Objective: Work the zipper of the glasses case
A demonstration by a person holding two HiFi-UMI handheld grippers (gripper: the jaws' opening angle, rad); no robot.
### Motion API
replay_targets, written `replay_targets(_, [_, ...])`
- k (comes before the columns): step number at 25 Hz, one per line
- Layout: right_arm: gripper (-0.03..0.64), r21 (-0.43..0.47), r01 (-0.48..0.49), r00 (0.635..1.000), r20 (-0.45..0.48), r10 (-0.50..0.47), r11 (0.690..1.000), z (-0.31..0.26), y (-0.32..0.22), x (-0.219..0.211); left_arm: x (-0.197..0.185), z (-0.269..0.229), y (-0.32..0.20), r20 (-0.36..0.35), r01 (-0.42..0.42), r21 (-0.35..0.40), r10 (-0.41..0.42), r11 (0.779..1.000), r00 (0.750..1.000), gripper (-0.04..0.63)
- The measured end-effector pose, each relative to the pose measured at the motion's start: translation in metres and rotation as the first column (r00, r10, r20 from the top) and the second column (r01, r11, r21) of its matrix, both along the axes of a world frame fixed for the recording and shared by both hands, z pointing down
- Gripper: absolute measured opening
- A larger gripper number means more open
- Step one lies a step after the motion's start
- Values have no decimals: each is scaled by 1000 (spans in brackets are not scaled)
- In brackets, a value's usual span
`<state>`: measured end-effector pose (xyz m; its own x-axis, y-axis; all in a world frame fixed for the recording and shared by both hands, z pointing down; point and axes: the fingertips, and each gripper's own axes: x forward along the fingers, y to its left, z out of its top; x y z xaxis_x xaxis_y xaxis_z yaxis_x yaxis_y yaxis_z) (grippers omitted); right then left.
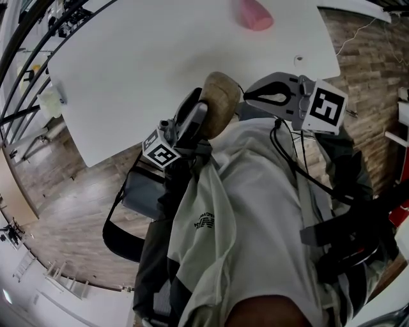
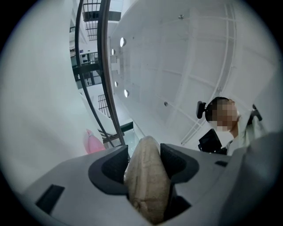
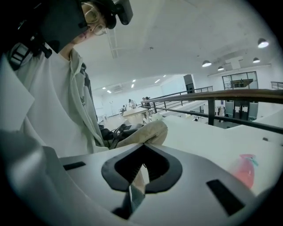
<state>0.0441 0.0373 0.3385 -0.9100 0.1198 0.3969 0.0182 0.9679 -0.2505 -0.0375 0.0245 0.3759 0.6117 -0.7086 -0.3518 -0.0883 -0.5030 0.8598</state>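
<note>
1 tan glasses case (image 1: 220,102) is held in the air over the near edge of the 1 white table (image 1: 160,64), just in front of the person's shirt (image 1: 255,211); of the 2 grippers, the left gripper (image 1: 201,115) is clenched on the case, its 2 dark pads pressing the case's sides in the left gripper view; the right gripper (image 1: 250,96) has its jaws closed together, with their tips at one end of the case; in the right gripper view a thin pale strip (image 3: 138,178) sits in the gap behind those tips, but I cannot tell whether it is the zipper pull; the zipper itself is too small to make out, so what the case contains cannot be seen; 1 pink bottle (image 1: 254,14) stands alone at the far side of the table, well apart from the case; each gripper carries 1 marker cube (image 1: 327,107)
</note>
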Motion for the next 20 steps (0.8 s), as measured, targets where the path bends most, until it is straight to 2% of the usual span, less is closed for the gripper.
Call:
replay_targets(3, [-5,68,16,999,-43,-13,998,3,0,-2,1,1,-2,-9,26,-12,-26,1000,1000,239])
replay_targets(6, [-6,95,14,999,-36,-11,995,2,-1,-7,-2,2,-4,-26,50,-23,-50,999,998,239])
replay_targets(9, [-5,100,21,1000,-19,-19,995,-1,4,-6,-5,1,1,-18,44,-17,-44,999,999,239])
replay_targets(12, [-6,111,29,999,-42,-25,993,1,6,0,-7,1,1,-1,41,-18,-41,999,999,239])
replay_targets(16, [-6,119,52,997,-67,-44,992,4,13,-5,-8,2,0,-17,53,-26,-53,998,998,239])
replay_targets(20, [-5,99,67,997,-36,-64,993,1,19,-6,-8,0,2,-36,57,-27,-57,998,998,239])
